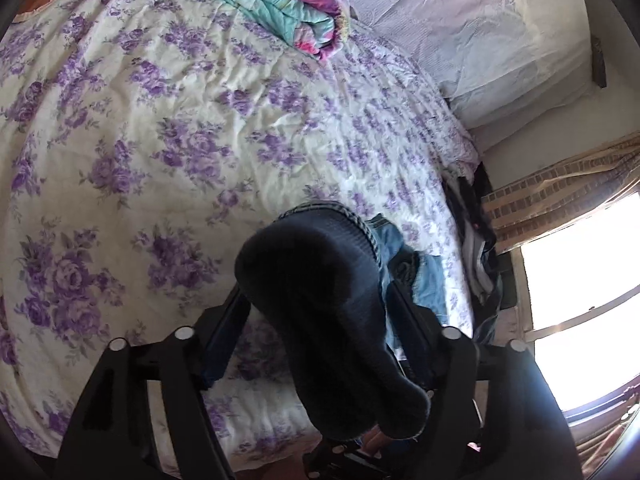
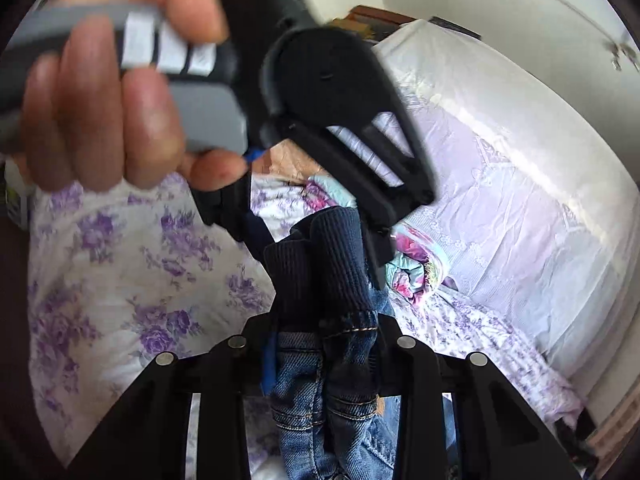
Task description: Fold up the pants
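Observation:
The pants are blue jeans with a dark navy ribbed waistband (image 1: 320,276); blue denim (image 1: 424,280) hangs behind it over the bed. In the left wrist view my left gripper (image 1: 320,320) has its fingers either side of the waistband, holding it above the bed. In the right wrist view my right gripper (image 2: 324,344) is shut on the jeans (image 2: 336,392) just below the ribbed band (image 2: 320,264). The left gripper (image 2: 340,216) shows there from outside, held in a hand (image 2: 100,112), its fingers on the top of the same band.
A bed with a purple-flowered sheet (image 1: 168,128) lies below. A folded teal and pink quilt (image 1: 276,4) and a pale pillow (image 1: 480,40) lie at the head. Dark clothes (image 1: 480,248) sit at the bed's edge beside a bright window (image 1: 580,280).

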Available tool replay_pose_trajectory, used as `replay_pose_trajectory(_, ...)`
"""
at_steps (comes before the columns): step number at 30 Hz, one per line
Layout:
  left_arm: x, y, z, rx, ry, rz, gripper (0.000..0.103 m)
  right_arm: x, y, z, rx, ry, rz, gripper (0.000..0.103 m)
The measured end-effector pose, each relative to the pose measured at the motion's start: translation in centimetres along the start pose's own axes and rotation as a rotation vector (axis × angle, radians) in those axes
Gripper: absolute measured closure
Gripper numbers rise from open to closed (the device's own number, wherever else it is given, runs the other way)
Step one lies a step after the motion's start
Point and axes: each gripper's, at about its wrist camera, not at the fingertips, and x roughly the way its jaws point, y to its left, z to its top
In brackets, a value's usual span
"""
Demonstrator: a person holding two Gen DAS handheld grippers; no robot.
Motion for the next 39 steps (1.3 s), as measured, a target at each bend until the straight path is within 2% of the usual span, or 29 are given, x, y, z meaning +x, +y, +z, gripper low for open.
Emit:
replay_pose_trajectory(1,0.0,-0.5,-0.1,0.003,0.008,-0.051,0.057,-0.7,-0.4,0.3,0.02,-0.01,0.003,0.069)
replay_pose_trajectory(2,0.0,-1.1,-0.1,0.006,0.01,-0.077,0.057,-1.3,-1.2,0.1,0.045,-0.027,0.0,0.069)
replay_pose_trajectory(8,0.3,-8.2,-0.1,0.141,-0.044,-0.125,0.058,-3.9,-6.1,-0.8,0.242,-0.105,-0.058,0.069)
replay_pose_trajectory(11,1.7,-11.9,0.3,0.179,-0.032,-0.177,0.058,-5.3,-9.7,-2.5,0.404,-0.133,-0.083,0.069)
replay_pose_trajectory(13,3.6,-15.0,0.4,0.225,-0.014,-0.186,0.058,-6.0,-12.9,-4.5,0.54,-0.138,-0.095,0.069)
replay_pose_trajectory(19,12.7,-22.6,-0.1,0.343,0.067,-0.174,0.058,-7.9,-20.3,-12.2,0.892,-0.095,-0.13,0.069)
replay_pose_trajectory(26,23.2,-26.4,-2.0,0.396,0.18,-0.109,0.06,-7.8,-23.9,-22.9,1.246,0.014,-0.111,0.069)
replay_pose_trajectory(29,25.5,-27.2,-2.9,0.412,0.204,-0.084,0.063,-7.6,-24.4,-26.4,1.365,0.02,-0.073,0.069)
replay_pose_trajectory(33,28.0,-27.8,-3.7,0.459,0.219,-0.031,0.063,-7.0,-24.2,-29.4,1.48,0.001,-0.031,0.069)
replay_pose_trajectory(37,26.8,-28.3,-4.0,0.487,0.225,-0.044,0.063,-7.3,-24.1,-31.6,1.552,-0.031,0.026,0.067)
replay_pose_trajectory(38,26.3,-28.5,-4.1,0.499,0.211,-0.04,0.061,-7.3,-24.1,-31.6,1.545,-0.024,0.032,0.066)
replay_pose_trajectory(39,25.0,-28.7,-4.0,0.524,0.177,-0.028,0.049,-7.3,-24.3,-31.5,1.535,-0.015,0.037,0.064)
